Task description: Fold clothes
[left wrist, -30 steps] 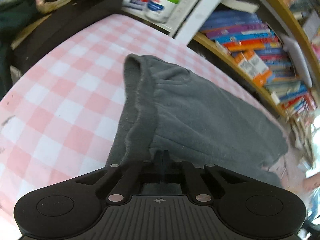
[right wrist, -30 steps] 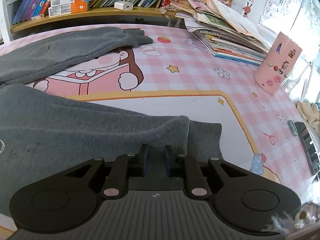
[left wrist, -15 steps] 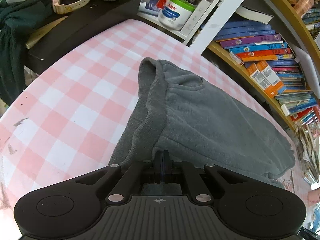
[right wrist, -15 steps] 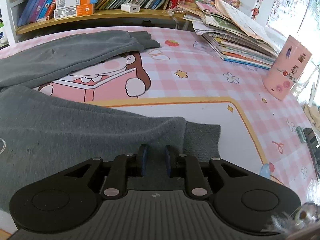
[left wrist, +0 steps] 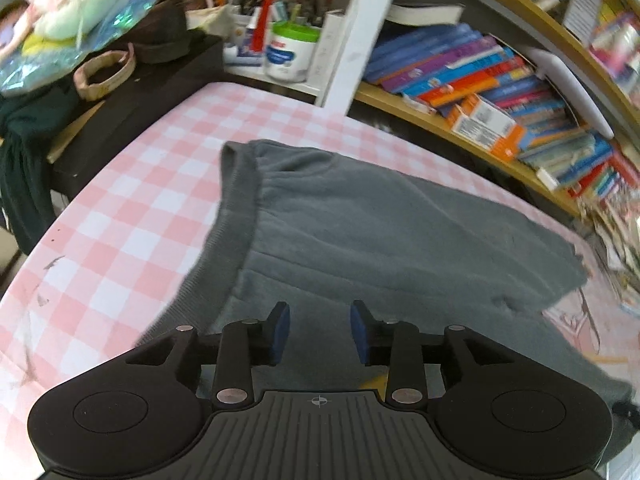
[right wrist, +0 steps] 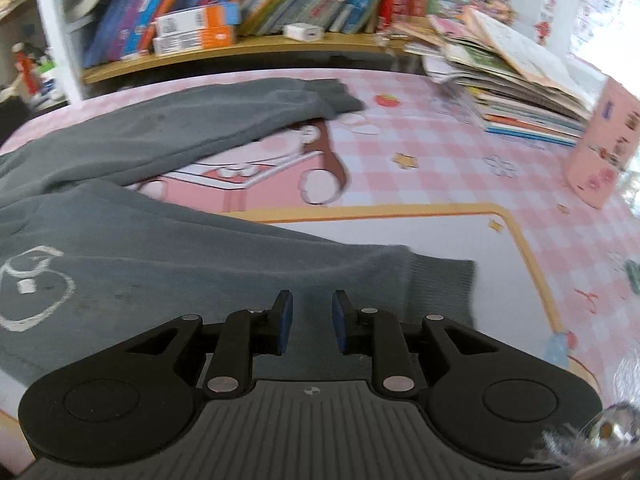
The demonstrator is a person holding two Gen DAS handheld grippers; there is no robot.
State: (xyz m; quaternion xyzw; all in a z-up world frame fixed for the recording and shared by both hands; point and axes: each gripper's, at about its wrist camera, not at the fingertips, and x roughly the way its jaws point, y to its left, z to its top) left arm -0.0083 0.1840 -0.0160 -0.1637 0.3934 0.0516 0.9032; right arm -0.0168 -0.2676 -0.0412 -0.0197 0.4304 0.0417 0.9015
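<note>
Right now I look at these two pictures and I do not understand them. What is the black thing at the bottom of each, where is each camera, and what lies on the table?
There is no robot. A person holds one hand-held two-finger gripper in each hand, and each carries a wide-angle camera looking forward along its fingers. The black shape at the bottom is the gripper itself.

The left gripper is open above the ribbed waistband end of the grey fleece jogging trousers. The right gripper is also open, above the ribbed cuff of one leg. Neither holds anything.

The trousers lie on a pink-and-white checked tablecloth with a cartoon print. Behind stand a wooden shelf of colourful books, a stack of magazines and a pink carton.
</note>
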